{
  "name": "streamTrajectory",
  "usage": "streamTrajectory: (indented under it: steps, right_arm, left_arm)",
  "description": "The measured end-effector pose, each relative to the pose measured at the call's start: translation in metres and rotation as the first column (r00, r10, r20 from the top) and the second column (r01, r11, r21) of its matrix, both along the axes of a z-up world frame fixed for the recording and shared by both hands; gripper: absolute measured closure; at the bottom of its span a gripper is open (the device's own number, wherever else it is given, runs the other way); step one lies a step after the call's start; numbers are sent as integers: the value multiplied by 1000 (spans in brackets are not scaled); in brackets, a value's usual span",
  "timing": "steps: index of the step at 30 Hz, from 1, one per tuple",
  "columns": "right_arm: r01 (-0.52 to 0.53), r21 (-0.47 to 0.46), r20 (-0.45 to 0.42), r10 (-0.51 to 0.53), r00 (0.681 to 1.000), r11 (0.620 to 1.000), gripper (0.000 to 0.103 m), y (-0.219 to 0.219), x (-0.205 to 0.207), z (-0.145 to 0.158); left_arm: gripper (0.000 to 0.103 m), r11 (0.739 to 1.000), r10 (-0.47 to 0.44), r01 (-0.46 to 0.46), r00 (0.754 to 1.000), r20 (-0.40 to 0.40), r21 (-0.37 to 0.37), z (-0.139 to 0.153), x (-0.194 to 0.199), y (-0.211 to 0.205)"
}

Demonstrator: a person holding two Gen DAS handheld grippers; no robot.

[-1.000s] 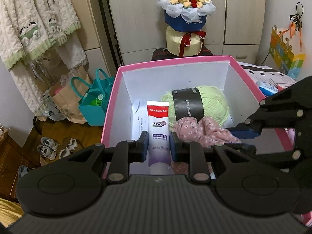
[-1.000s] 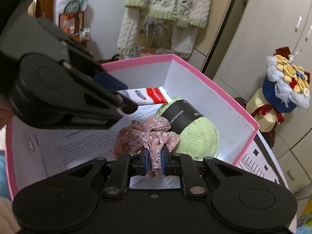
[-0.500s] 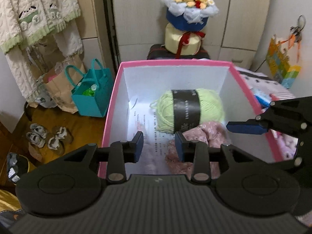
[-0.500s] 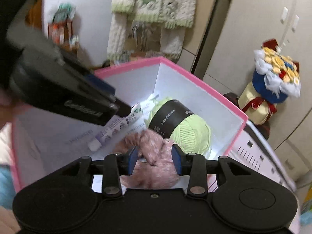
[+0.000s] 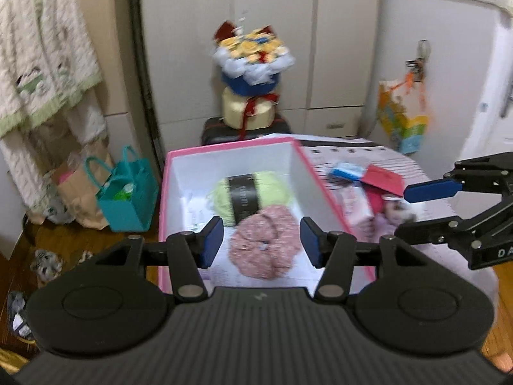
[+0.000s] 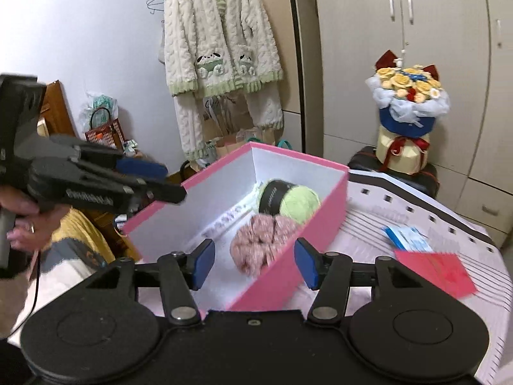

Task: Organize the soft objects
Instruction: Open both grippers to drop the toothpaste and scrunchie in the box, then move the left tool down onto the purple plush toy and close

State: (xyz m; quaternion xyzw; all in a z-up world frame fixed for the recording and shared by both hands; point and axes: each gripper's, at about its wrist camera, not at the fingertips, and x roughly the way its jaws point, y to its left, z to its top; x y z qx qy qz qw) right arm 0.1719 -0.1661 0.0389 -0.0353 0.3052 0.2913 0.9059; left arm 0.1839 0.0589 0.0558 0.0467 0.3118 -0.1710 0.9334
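Observation:
A pink box (image 5: 307, 163) (image 6: 288, 276) with white inner walls stands on a striped table. Inside lie a green yarn ball (image 5: 275, 189) (image 6: 301, 202) with a black band and a pink floral scrunchie (image 5: 266, 247) (image 6: 256, 243). A toothpaste tube (image 6: 231, 218) shows blurred along the box floor. My left gripper (image 5: 261, 240) hangs above the box's near end, its jaws opening, nothing between them. My right gripper (image 6: 255, 261) is above the box's near corner, jaws opening and empty. Each gripper shows at the side of the other's view.
Small packets, a red card (image 6: 433, 272) and soft items (image 5: 378, 205) lie on the table right of the box. A flower bouquet (image 6: 407, 118) stands behind. A teal bag (image 5: 128, 192) sits on the floor at left; a fleece set (image 6: 218, 57) hangs on the wall.
Both grippers let go, the left of the toothpaste tube and the right of the scrunchie. They opened, then rose and drew back from the box. The scrunchie now lies loose inside.

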Motion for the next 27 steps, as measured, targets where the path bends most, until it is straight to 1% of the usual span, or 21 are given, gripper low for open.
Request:
streamTrajectory:
  steps: [5,8,11,14,17,20,25,27]
  right_arm:
    - [36,10,17,-37,999,999,39,-31,-41,5]
    - [50,-6,35,-50,998,999,39,-48,-63,4]
    - [65,-25,61,-63,996,998,36,-63,-83,-3]
    - [103,-33,74,-101,992,994,35,-77,-93,-16]
    - [130,-3,55,-130,990,992,35,-93,-97,-31]
    - [149,12,40,-150,988,989,35,-101,-97,-45]
    - [147,-15,48,-147,988,989,34,-100,-92,-69]
    - [150,-29,54,-148,987,988,33,-98,-85,-79]
  left_arm:
    - [48,994,-104,105,995,6,-30,17,-32,-19]
    - [46,987,-159,159,987,24,-20,23,-48,-38]
    - [45,971,-235,236,972,15,-37,24,-54,-58]
    - [45,956,-291,290,957,-6,-52,20,-52,-83]
    - [45,939,-343,342,939,-34,-38,8,-49,-115]
    - [45,932,-364,362,928,-76,-31,-11,-41,-143]
    - [47,943,-332,333,934,-132,-15,-44,-20,-177]
    - [47,947,-320,320,932,-171,-28,-56,-9,-186]
